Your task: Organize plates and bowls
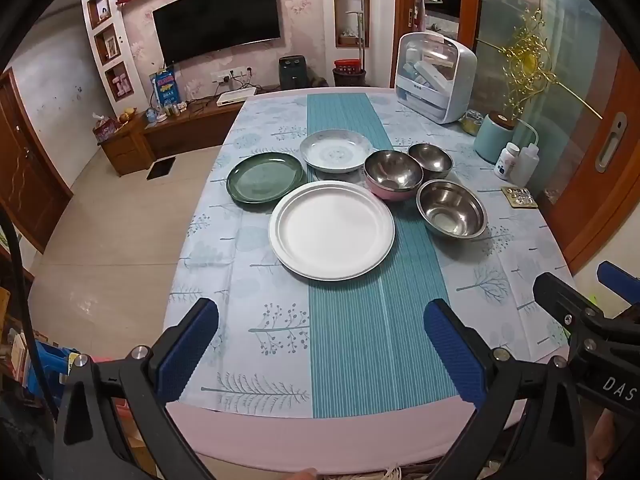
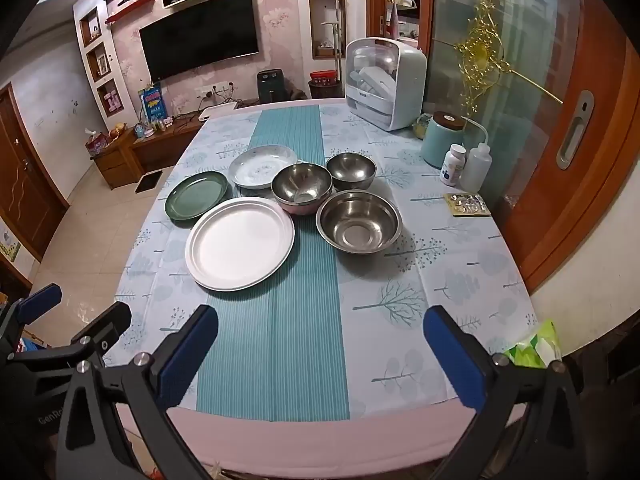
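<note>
On table (image 1: 400,432): white plate (image 1: 332,230) nearest | left tongs (image 1: 322,354), right tongs (image 2: 320,354) apart (nothing between)

The left gripper (image 1: 320,354) and the right gripper (image 2: 320,354) are each built from black plastic arms, fastened with silver screws. 2 ribbed blue pads (image 1: 188,350) are fitted per gripper. White lettering is printed on the black bodies.
</note>
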